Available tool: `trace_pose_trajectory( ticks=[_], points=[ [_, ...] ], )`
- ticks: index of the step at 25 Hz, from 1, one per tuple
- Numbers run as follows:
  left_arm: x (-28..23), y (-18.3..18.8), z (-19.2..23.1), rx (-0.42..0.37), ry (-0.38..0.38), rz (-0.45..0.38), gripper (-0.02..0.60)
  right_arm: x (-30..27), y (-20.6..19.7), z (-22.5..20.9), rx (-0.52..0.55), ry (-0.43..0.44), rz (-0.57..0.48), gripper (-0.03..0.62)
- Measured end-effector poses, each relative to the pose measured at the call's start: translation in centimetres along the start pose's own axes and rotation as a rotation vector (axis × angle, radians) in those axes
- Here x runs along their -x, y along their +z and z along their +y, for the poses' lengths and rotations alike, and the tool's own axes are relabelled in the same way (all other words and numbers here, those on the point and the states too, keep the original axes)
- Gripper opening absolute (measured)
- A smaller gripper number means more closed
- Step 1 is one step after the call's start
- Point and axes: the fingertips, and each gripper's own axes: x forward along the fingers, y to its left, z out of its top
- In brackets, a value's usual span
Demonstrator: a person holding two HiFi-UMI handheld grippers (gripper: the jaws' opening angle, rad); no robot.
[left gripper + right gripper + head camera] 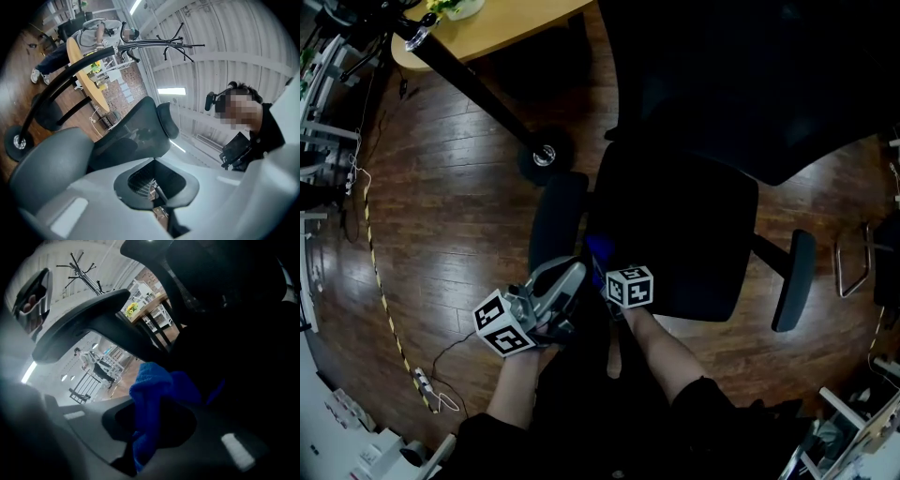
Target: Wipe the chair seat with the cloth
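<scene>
Left hand-held gripper (562,286): one; jaws pressed together with nothing between them, tilted up toward the ceiling, low beside the chair's near armrest.
Right hand-held gripper (619,279): one; jaws pinching the cloth, at the near edge of the chair seat.
Marker cubes: two, one on each hand-held gripper.
Cloth (157,392): one, blue, bunched; its upper fold stands out past the jaws, at the corner of the seat next to the near armrest. Contact with the seat cannot be confirmed.
Chair seat (684,234): one, black, nothing else lying on it.
Armrests: two, one (555,220) just beside the cloth, the other (792,281) on the far side of the seat.
Backrest (750,84): one, dark, beyond the seat.
Table (497,23): one, light wood top, well apart from the chair.
Floor (441,216): dark wood boards; one striped cable (380,281) runs along it.
</scene>
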Motion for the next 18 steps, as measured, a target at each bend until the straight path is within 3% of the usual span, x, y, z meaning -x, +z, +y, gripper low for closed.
trace_pose_trajectory(
  ticks=[5, 12, 15, 18],
  points=[
    [-1.8, -0.9, -0.4, 0.007, -0.036, 0.037, -0.002, 6.6, -1.0, -8.7, -0.112, -0.195, -0.062, 0.061],
    [-5.2, -3.5, -1.9, 0.027, -0.105, 0.126, -0.002, 21.7, -2.9, -20.9, -0.262, -0.491, -0.212, 0.061],
    [-6.4, -4.5, -2.5, 0.035, -0.131, 0.17, -0.002, 28.0, -3.2, -24.7, -0.313, -0.612, -0.284, 0.062],
    [-7.4, -4.8, -2.5, 0.04, -0.146, 0.195, -0.002, 30.9, -3.1, -26.2, -0.326, -0.661, -0.324, 0.061]
  ],
)
